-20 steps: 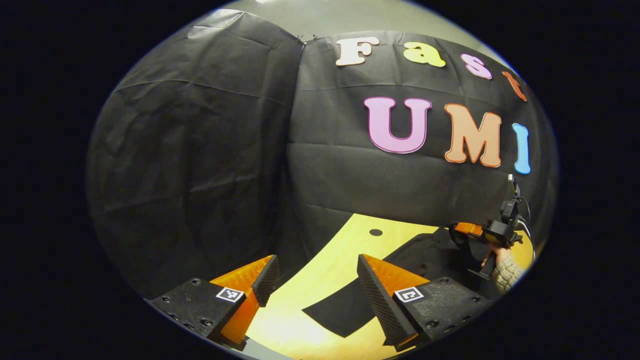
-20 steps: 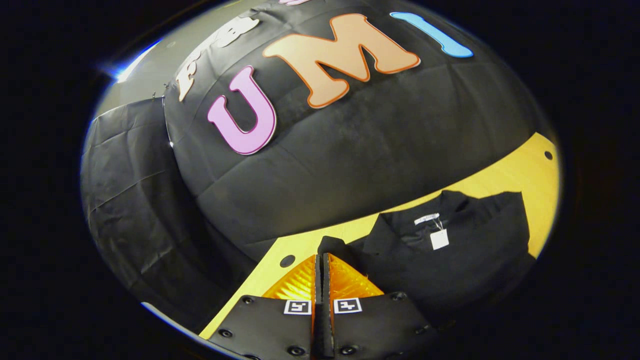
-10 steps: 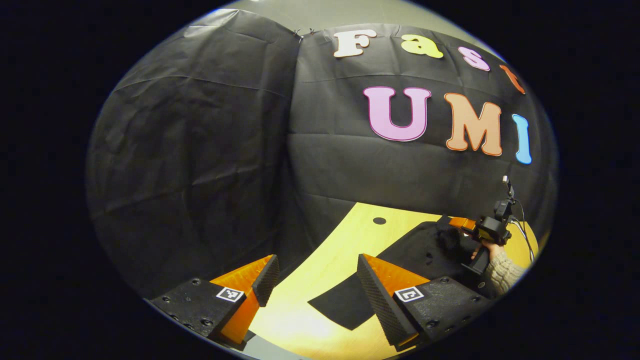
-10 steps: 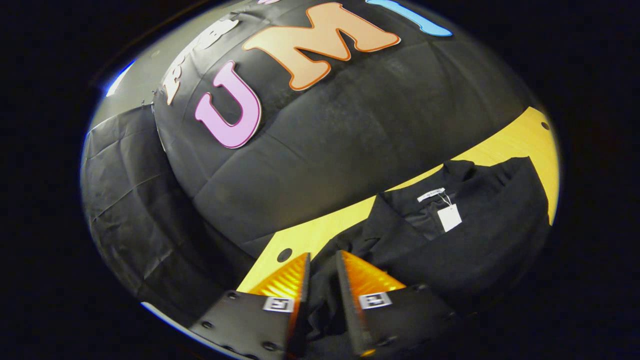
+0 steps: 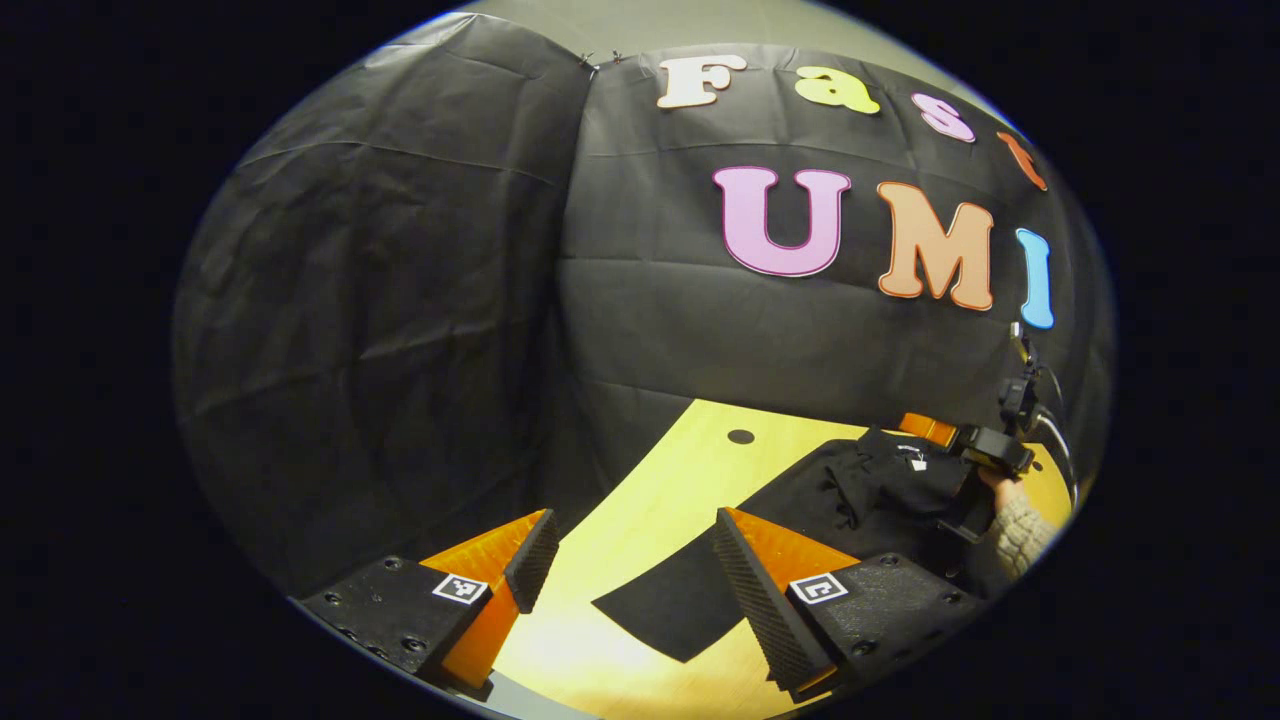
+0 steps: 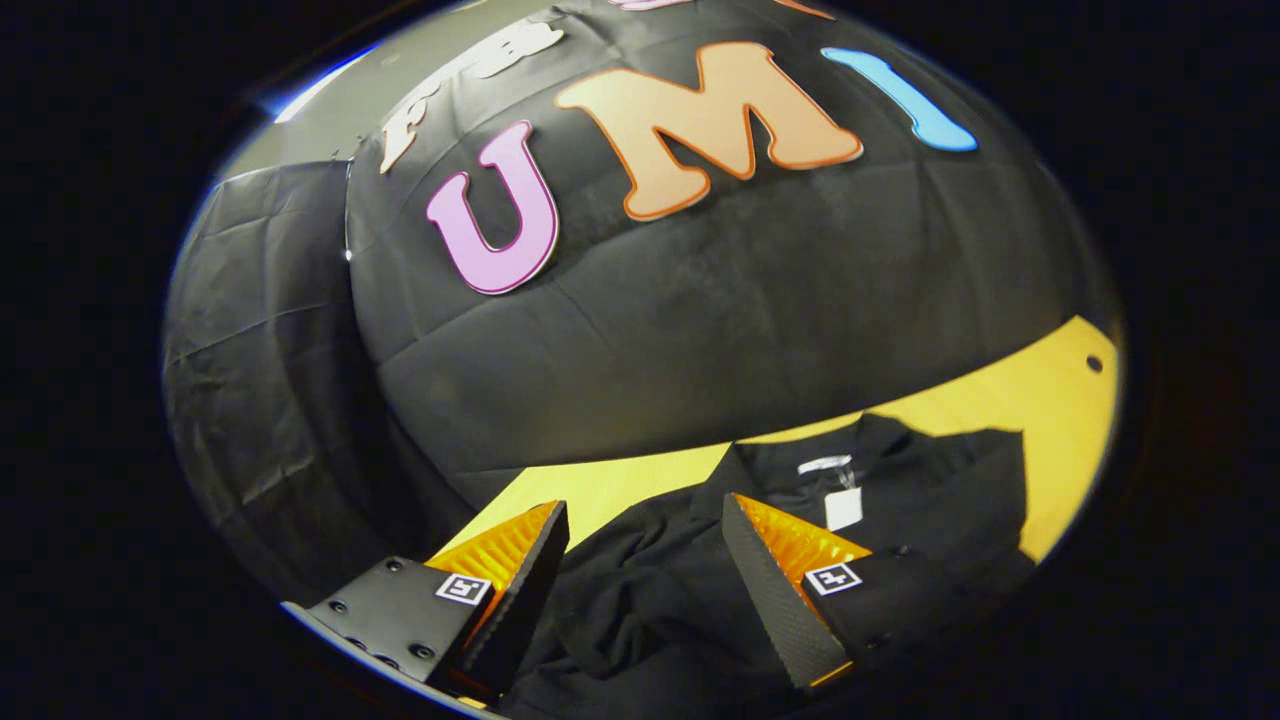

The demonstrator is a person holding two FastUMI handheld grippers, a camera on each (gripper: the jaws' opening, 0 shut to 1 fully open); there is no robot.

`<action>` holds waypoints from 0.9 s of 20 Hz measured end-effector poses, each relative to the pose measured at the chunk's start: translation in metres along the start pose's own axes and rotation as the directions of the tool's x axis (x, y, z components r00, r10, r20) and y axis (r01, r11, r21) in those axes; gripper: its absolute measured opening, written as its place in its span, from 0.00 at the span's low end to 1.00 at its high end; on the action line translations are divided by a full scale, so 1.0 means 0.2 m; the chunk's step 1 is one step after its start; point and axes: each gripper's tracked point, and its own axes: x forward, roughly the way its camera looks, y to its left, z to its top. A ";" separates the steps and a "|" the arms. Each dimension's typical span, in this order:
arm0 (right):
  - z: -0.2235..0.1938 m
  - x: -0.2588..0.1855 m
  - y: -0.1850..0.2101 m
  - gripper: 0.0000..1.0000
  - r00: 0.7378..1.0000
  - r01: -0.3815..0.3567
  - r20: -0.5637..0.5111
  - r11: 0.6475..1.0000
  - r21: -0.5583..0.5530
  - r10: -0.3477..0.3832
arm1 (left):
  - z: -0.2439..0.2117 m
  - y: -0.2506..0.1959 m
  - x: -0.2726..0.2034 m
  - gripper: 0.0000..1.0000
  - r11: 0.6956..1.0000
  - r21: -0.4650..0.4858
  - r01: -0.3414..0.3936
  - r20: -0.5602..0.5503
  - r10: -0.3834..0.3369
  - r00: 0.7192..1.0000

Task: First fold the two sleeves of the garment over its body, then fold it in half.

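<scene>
A black garment (image 6: 930,510) lies on the yellow table (image 6: 1060,420), collar toward the wall, with a white hang tag (image 6: 843,508) at the neck. My right gripper (image 6: 645,560) is open just above it. A crumpled sleeve (image 6: 640,610) rests on the body between and below its fingers, touching neither. In the left gripper view the garment (image 5: 860,480) spreads to the right, and a flat black corner (image 5: 670,610) reaches toward the front. My left gripper (image 5: 635,560) stands open over bare table beside that corner. The right gripper (image 5: 930,432) shows farther off at the collar.
A hand in a knitted sleeve (image 5: 1015,530) holds the right gripper. Black cloth walls (image 5: 400,330) close off the table at the back and left. Small round holes (image 5: 741,437) (image 6: 1093,364) mark the tabletop near the wall.
My right gripper went from shut on the sleeve to open. The sleeve now lies bunched on the garment's body. The left gripper has hardly moved.
</scene>
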 end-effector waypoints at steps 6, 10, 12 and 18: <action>0.38 -0.52 -0.34 0.97 0.972 0.191 0.160 0.976 -0.103 -0.173 | -0.11 -0.15 0.13 0.93 0.996 -0.003 0.087 -0.031 -0.087 0.996; 0.61 -0.90 -0.45 0.97 0.927 0.290 0.278 0.951 -0.112 -0.250 | -0.25 -0.20 0.19 0.94 0.993 0.013 0.117 -0.080 -0.115 0.990; 0.69 -1.09 -0.50 0.97 0.898 0.349 0.325 0.931 -0.112 -0.297 | -0.29 -0.23 0.21 0.94 0.992 0.013 0.126 -0.100 -0.124 0.987; 0.80 -1.56 -0.53 0.92 0.813 0.480 0.420 0.872 -0.091 -0.404 | -0.47 -0.27 0.26 0.94 0.989 -0.021 0.149 -0.167 -0.151 0.974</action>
